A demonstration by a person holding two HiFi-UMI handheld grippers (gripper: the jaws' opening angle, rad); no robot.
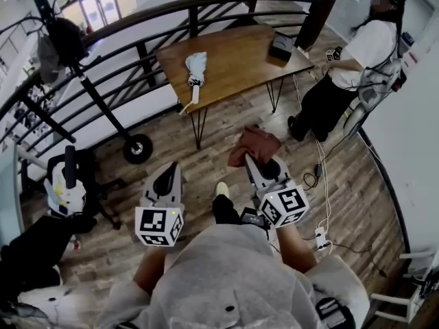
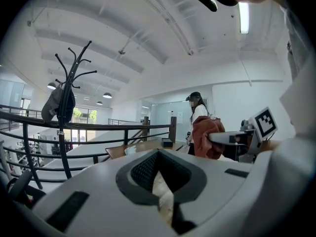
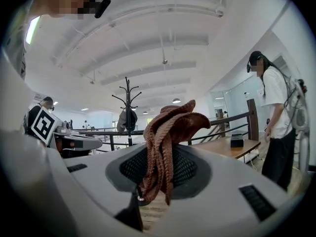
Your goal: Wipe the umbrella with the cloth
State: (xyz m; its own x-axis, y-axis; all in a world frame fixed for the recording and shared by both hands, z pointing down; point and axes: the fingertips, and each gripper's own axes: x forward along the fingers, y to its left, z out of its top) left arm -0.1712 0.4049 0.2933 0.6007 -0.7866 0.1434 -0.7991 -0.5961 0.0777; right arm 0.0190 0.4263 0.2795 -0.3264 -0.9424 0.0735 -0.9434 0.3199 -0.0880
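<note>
Right gripper [image 1: 255, 162] pinches a limp brown cloth [image 1: 257, 144]; left gripper [image 1: 173, 168] is pressed together, empty. Folded umbrella [image 1: 196, 66], probably light, lies by the table's [image 1: 240, 57] left edge; best steadied at its handle [image 1: 186, 105].

i see the left gripper [image 1: 172, 167] and right gripper [image 1: 251, 160] as white plastic shells, with black ribbed pads [image 2: 147, 170] lining the fingers. behind the fingers each carries a white cube [image 1: 159, 226] printed with black square markers. further back, a grey fleecy top [image 1: 226, 279].
</note>
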